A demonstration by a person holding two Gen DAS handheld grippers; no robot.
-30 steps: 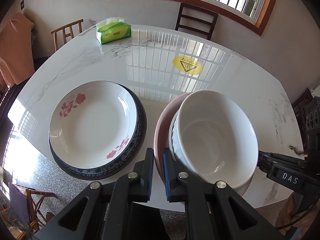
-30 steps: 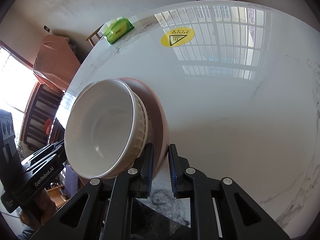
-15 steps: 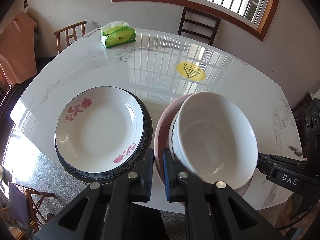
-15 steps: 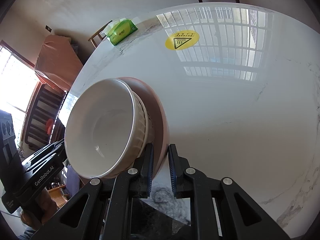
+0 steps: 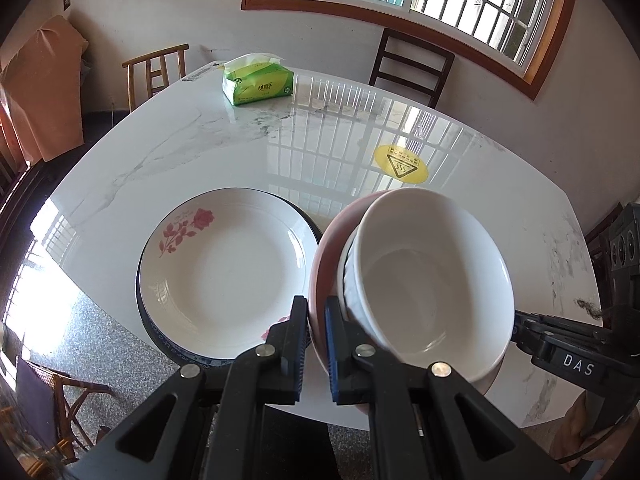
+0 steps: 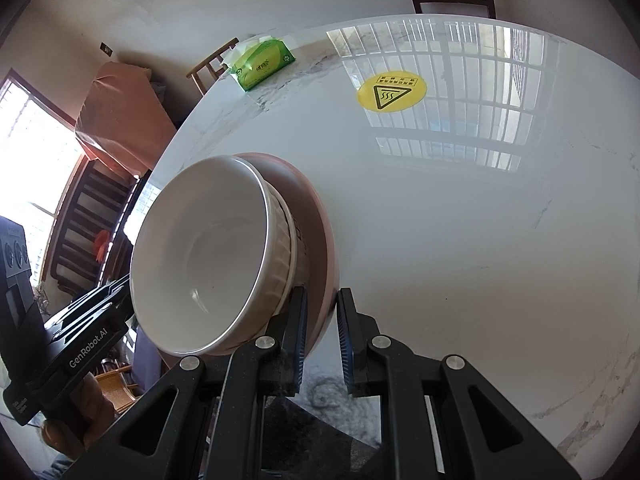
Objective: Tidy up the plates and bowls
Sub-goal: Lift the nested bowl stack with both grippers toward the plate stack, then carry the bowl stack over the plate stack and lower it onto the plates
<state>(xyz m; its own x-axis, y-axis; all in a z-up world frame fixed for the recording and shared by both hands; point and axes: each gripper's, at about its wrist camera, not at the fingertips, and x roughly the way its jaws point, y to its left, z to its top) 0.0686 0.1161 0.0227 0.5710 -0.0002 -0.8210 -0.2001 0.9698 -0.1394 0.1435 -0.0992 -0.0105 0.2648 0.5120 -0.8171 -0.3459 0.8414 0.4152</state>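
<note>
A stack of bowls hangs in the air above the table's near edge: a white ribbed bowl (image 5: pixel 432 280) nested in a pink bowl (image 5: pixel 326 248). My left gripper (image 5: pixel 316 320) is shut on the pink bowl's left rim. My right gripper (image 6: pixel 322 316) is shut on its opposite rim (image 6: pixel 320 240), with the white bowl (image 6: pixel 200 256) to its left. A white plate with red roses (image 5: pixel 228 276) lies on a dark blue-rimmed plate (image 5: pixel 160 340) on the table, left of the stack.
The white marble table (image 5: pixel 200 140) carries a green tissue pack (image 5: pixel 258 84) at the far side and a yellow warning sticker (image 5: pixel 400 164). Chairs (image 5: pixel 412 64) stand around it. The table's near edge (image 5: pixel 112 316) runs just under the plates.
Both grippers have risen and pulled back with the bowl stack held between them; the table and plates now look lower and farther. The plates have not moved.
</note>
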